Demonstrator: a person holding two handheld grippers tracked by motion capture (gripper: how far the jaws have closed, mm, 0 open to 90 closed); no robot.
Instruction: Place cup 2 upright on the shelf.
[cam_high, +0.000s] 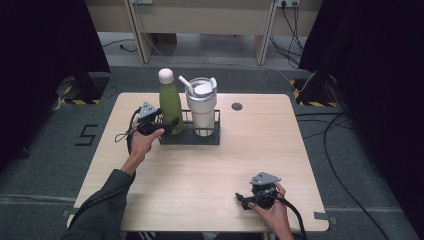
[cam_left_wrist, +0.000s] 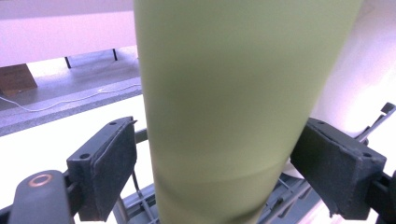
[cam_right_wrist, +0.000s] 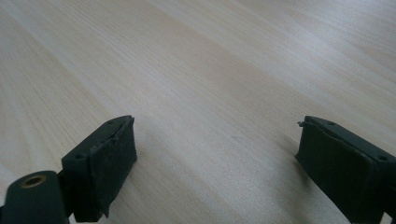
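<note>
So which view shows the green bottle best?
The high view: the whole green bottle with its white cap stands in the black rack beside the white tumbler. The left gripper view gives just its body between open fingers; the right gripper view faces table.

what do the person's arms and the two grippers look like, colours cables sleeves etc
Both the left gripper and the right gripper are black, each topped by a grey three-cornered plate, with a black cable trailing off. Their jaws are flat, dark rectangular pads with small screw holes. The left arm wears a dark grey-green sleeve.
</note>
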